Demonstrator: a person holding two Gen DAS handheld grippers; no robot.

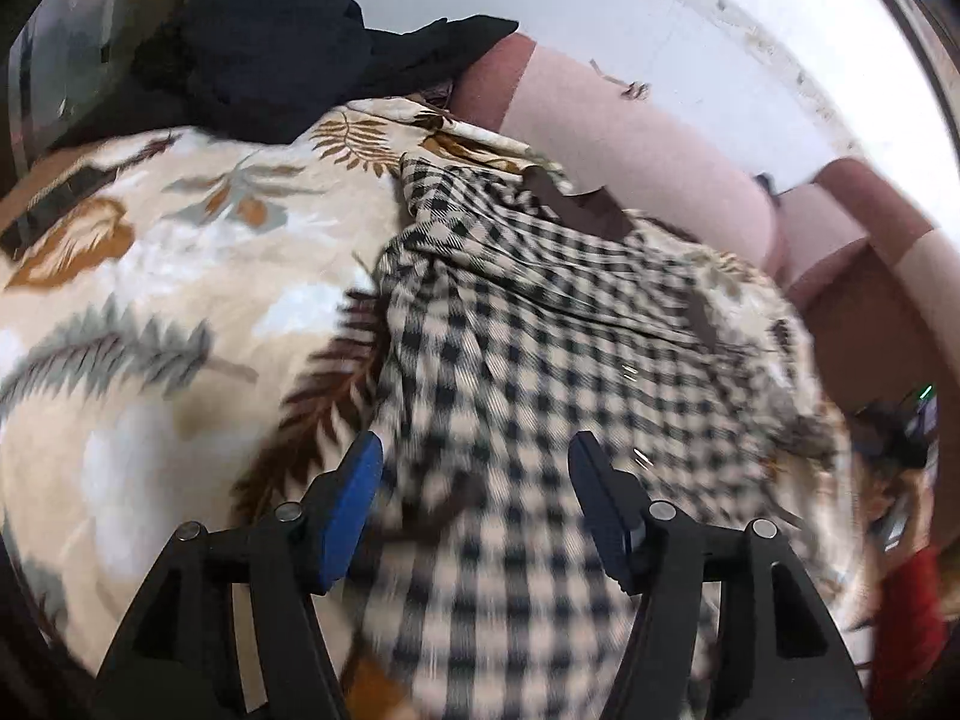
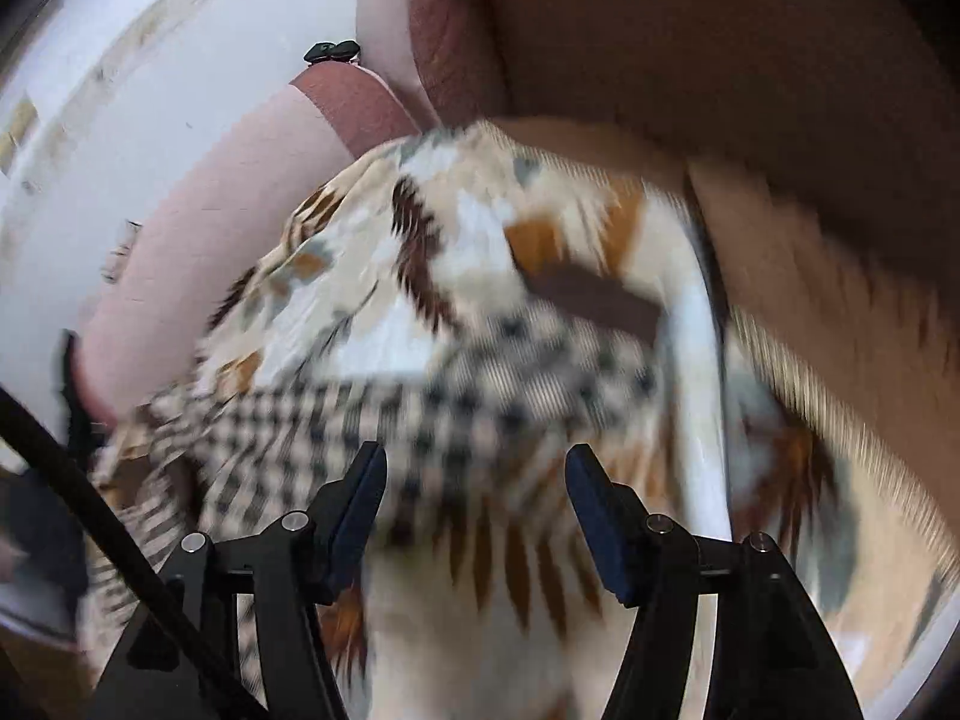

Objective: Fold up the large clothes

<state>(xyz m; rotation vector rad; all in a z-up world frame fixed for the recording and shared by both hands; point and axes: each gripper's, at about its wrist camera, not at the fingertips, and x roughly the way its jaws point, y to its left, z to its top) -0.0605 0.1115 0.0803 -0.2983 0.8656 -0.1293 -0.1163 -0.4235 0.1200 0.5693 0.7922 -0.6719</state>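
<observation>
Leaf-printed cream bedding lies under both claws, the left claw and right claw gaping wide and empty above the black-and-cream checked garment spread there, beside pink cushions and black clothing.

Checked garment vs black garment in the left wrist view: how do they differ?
The checked garment has a black-and-cream check; the black garment is plain. The checked garment lies spread out near the open left claw; the black garment sits bunched at the far end. Both rest on the leaf-print bedspread.
</observation>
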